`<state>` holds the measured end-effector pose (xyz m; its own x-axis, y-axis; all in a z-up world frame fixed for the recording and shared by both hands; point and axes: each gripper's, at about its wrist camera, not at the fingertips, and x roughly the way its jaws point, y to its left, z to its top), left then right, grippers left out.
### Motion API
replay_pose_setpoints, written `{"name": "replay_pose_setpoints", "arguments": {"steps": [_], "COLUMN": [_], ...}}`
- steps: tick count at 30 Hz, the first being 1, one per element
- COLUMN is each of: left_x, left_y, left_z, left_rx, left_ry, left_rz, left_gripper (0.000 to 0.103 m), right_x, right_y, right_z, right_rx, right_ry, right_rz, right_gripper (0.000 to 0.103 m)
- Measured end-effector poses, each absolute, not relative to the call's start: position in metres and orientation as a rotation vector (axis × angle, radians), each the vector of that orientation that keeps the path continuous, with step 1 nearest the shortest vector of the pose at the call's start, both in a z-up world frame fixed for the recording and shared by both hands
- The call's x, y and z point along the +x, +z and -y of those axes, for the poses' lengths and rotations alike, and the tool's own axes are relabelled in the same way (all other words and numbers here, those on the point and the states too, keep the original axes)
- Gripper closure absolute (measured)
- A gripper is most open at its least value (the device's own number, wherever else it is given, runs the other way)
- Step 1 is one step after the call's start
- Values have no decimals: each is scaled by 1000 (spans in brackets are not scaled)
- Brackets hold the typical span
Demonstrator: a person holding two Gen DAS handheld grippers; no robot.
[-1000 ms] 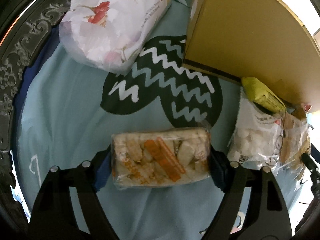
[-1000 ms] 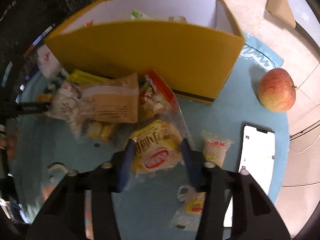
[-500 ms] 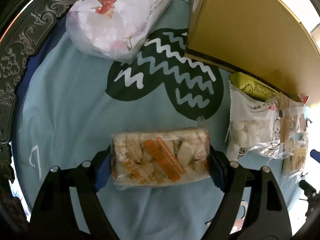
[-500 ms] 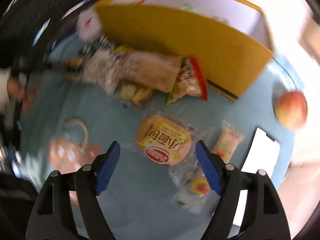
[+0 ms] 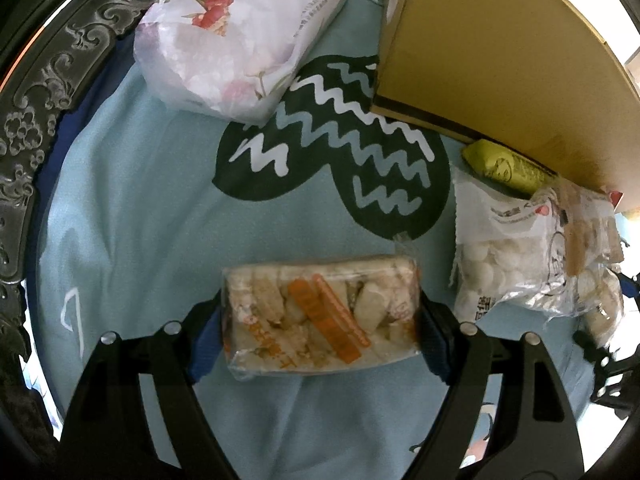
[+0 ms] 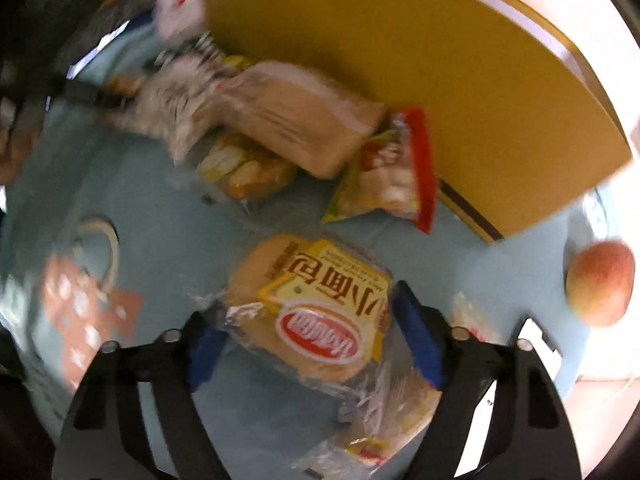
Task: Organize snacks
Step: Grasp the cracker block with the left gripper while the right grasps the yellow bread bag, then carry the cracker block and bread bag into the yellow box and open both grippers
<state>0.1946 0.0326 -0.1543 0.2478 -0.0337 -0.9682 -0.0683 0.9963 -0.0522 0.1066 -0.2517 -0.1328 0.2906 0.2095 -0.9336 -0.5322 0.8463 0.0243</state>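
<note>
Both grippers at snack packs.
Left gripper (image 5: 320, 320) clamps the cracker pack (image 5: 322, 314); right gripper (image 6: 308, 338) brackets the bun (image 6: 316, 312), contact unclear.

Right gripper (image 6: 310, 334), lower centre: blue-padded fingers (image 6: 416, 336) on either side of a wrapped bread bun (image 6: 320, 316), contact blurred. Above centre: red-edged snack packet (image 6: 390, 176), tan packet (image 6: 296, 120), yellow-filled clear packet (image 6: 244, 168), white blurred bag (image 6: 172, 108). Upper right: yellow box (image 6: 400, 60), packets against its wall. Right edge: apple (image 6: 600, 288). Under all, light-blue cloth (image 6: 168, 208) on the table.
</note>
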Motion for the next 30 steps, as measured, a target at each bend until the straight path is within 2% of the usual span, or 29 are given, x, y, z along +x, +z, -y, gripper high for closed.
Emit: {"name": "replay_pose_setpoints", "arguments": {"steps": [1, 7, 18, 25, 30], "left_x": [193, 168, 129, 133, 179], "left_y": [-153, -142, -108, -30, 20], "left_z": [-33, -39, -49, -39, 0], "left_rx": [-96, -96, -122, -144, -133], "left_ry": [26, 15, -33, -107, -184], "left_rz": [-1314, -1265, -1201, -1046, -955], "left_gripper": [23, 24, 24, 24, 24], "right_x": [105, 79, 33, 51, 87], "right_y": [-128, -107, -53, 4, 41], "right_z": [259, 288, 285, 290, 296], "right_rx": [-260, 29, 173, 210, 217], "right_ry": [499, 472, 474, 440, 395], "right_rz": [-1176, -1160, -1078, -901, -785], "right_gripper": [32, 33, 33, 33, 33]}}
